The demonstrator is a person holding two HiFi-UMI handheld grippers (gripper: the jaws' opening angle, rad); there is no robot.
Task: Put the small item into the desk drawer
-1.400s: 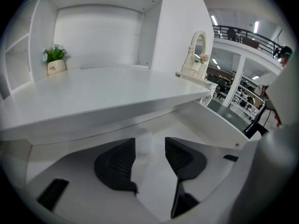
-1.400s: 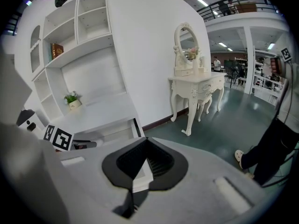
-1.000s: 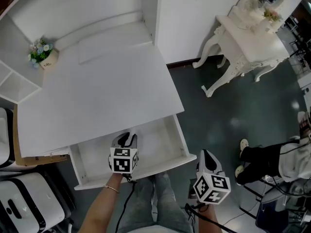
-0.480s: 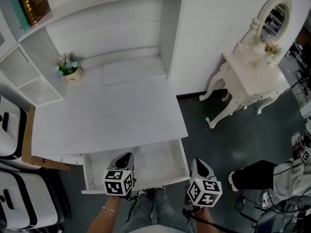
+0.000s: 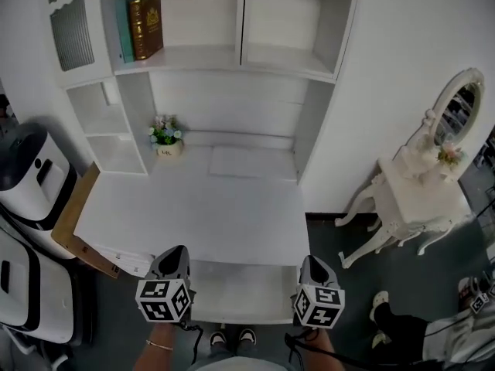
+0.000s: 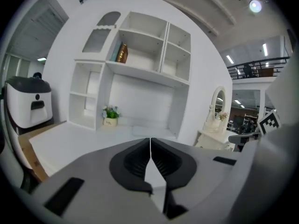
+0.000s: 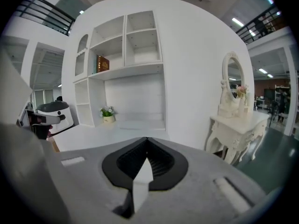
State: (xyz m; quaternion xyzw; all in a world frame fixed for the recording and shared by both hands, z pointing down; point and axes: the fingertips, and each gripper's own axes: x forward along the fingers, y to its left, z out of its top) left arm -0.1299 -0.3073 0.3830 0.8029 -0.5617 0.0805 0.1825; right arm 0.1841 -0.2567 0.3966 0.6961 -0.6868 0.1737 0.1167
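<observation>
Jaws of the left gripper point(image 5: 175, 253) have just been closing and are pressed together with nothing between them; those of the right gripper point(image 5: 311, 261) are likewise closed tip to tip and empty. Both grippers are held over the front of the desk point(image 5: 193, 215), one toward each end. The drawer point(image 5: 241, 292) is seen pulled out beneath the desk's front edge, between the two grippers. The small item cannot be made out in it. A flower pot point(image 5: 165, 139) is set at the desk's back, and books point(image 5: 144, 26) are shelved above the desk.
</observation>
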